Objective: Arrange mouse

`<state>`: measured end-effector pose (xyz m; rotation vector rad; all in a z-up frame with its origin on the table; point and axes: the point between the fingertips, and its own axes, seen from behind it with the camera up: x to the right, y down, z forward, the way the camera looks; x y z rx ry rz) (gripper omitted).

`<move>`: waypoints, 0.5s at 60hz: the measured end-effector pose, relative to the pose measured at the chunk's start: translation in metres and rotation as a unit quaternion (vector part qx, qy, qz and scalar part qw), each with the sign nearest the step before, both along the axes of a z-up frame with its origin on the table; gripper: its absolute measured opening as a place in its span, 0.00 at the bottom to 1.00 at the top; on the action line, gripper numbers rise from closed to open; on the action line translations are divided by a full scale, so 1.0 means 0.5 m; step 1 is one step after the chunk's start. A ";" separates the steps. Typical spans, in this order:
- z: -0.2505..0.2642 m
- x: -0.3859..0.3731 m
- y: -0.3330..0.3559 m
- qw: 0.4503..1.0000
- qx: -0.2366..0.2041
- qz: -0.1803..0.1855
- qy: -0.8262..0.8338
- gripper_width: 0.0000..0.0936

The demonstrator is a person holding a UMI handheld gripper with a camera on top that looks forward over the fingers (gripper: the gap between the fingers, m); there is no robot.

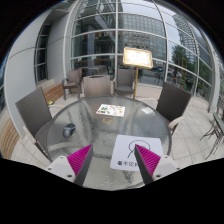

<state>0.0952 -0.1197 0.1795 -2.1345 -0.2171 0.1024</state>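
Note:
My gripper [113,150] hangs above the near part of a round glass table [75,125]. It is open, and only bare glass shows between the magenta pads [79,158]. A white sheet [132,153] with a thin drawn outline and a line of black print lies just ahead of the right finger, whose tip overlaps its near edge. Farther across the table lies a second white sheet [111,109] with small dark marks or items on it. I cannot make out a mouse with certainty.
Dark chairs stand around the table: one at the left [35,107], one at the right [174,100], two beyond it [97,85] [124,78]. A lit signboard [138,57] stands behind, before a glass-fronted building. The floor is pale paving.

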 end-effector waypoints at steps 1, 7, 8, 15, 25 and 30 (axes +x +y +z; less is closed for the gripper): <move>-0.018 -0.008 0.000 1.000 -0.005 -0.004 -0.003 0.89; -0.112 -0.057 -0.027 0.999 -0.045 -0.014 -0.020 0.89; -0.129 -0.075 -0.029 0.998 -0.051 -0.013 -0.020 0.89; -0.228 -0.200 -0.039 0.996 -0.091 -0.001 -0.017 0.89; -0.309 -0.405 0.024 0.992 -0.122 0.013 0.006 0.90; -0.333 -0.481 0.079 0.992 -0.127 0.017 0.011 0.90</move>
